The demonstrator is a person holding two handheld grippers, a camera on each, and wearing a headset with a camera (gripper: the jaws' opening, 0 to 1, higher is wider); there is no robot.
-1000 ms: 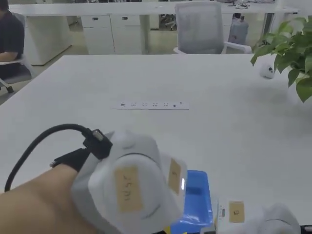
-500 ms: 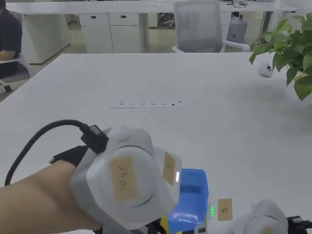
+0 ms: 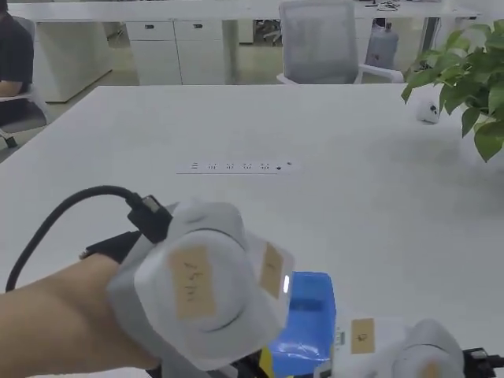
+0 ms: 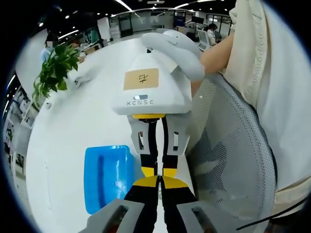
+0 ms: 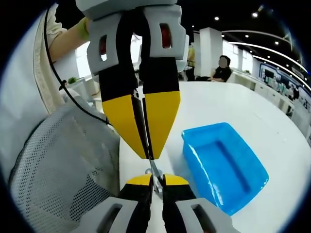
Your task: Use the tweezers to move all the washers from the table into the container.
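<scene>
Only print I can actually read is "XENSE", small grey letters on the white housing of the right gripper, back behind its jaws in the left gripper view. The tan sticker further back has one handwritten character, maybe 右. The head-view stickers are unreadable scribbles.

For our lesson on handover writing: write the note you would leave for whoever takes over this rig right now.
Left claw: shut on the tweezers.
Right claw: tip to tip with it, shut on the same tweezers.
Container: on the table beside both claws, looks empty.
Done: nothing in it yet, as far as I can tell.
Left: all the washers to move in.
</scene>
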